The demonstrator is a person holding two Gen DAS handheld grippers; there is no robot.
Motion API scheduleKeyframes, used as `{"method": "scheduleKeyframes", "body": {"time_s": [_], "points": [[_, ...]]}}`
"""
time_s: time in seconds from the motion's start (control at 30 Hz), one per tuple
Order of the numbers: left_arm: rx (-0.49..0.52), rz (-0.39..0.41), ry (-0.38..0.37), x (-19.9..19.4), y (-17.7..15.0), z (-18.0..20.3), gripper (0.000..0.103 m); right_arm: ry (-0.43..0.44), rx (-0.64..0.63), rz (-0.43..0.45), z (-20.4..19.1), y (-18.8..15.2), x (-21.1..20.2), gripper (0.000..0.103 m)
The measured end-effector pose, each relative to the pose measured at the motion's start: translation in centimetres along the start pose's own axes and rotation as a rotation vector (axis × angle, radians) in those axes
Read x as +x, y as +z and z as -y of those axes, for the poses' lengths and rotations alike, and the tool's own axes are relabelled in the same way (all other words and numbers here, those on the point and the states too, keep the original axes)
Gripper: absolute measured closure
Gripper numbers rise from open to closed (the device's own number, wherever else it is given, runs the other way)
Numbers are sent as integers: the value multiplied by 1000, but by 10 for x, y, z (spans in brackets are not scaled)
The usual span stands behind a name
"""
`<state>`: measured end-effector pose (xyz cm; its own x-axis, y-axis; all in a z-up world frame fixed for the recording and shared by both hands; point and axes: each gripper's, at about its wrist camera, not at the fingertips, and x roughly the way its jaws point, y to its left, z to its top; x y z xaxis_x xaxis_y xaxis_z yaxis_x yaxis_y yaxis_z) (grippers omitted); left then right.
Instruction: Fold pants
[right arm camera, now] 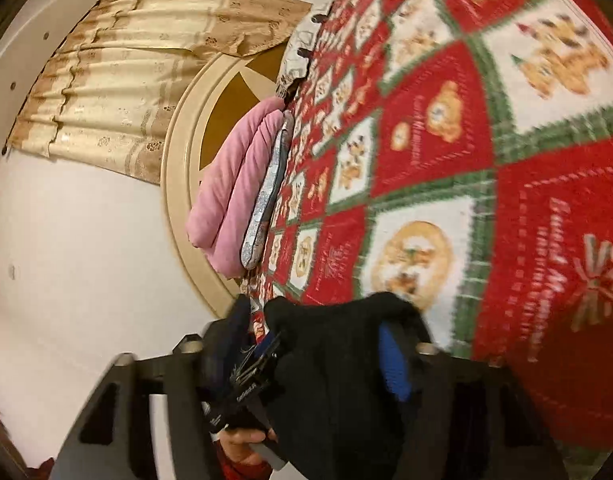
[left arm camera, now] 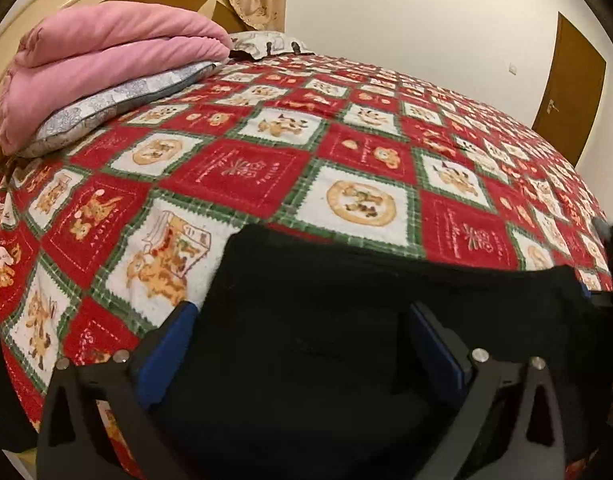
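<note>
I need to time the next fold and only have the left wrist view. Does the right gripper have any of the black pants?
Observer: Yes, a bunch of the black pants sits between the right gripper fingers, draped over one blue pad.
Operator: Clamped firmly?
Observer: Cannot tell; the bedspread shows through a gap beside the other finger.
Operator: Is it held level?
Observer: No, it is rolled on its side: the bedspread runs up the right of that view.

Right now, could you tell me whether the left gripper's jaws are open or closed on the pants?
Open: the left gripper has its blue pads wide apart, the black pants lying loosely between them.
</note>
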<state>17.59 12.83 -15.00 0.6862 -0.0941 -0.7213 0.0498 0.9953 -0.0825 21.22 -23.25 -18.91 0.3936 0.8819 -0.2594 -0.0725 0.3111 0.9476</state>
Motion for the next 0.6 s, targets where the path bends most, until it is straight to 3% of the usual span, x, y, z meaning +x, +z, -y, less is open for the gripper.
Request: {"method": "scheduleKeyframes", "body": {"time_s": [0.07,0.1,0.2,0.33,0.4,0.53,0.6], "points": [[17,9,6,-1,-2,2,0,3,32,-20,0,1,-7,48],[21,15,4,-1,-3,3,0,-54,19,-8,-6,1,-14,46],[29,15,2,-1,-3,1,0,-312,-101,126,-34,-4,-63,46],[-6,-16,18,-6,1,0,0,-474,-143,343,-62,-39,-155,45],[-29,3,29,-19,3,5,1,-605,-165,441,-71,-63,-201,45],[9,94,11,-45,1,26,0,-869,-100,583,-63,-82,-279,45],[41,102,8,-46,-1,39,0,-943,-32,636,-50,-77,-315,45]]}}
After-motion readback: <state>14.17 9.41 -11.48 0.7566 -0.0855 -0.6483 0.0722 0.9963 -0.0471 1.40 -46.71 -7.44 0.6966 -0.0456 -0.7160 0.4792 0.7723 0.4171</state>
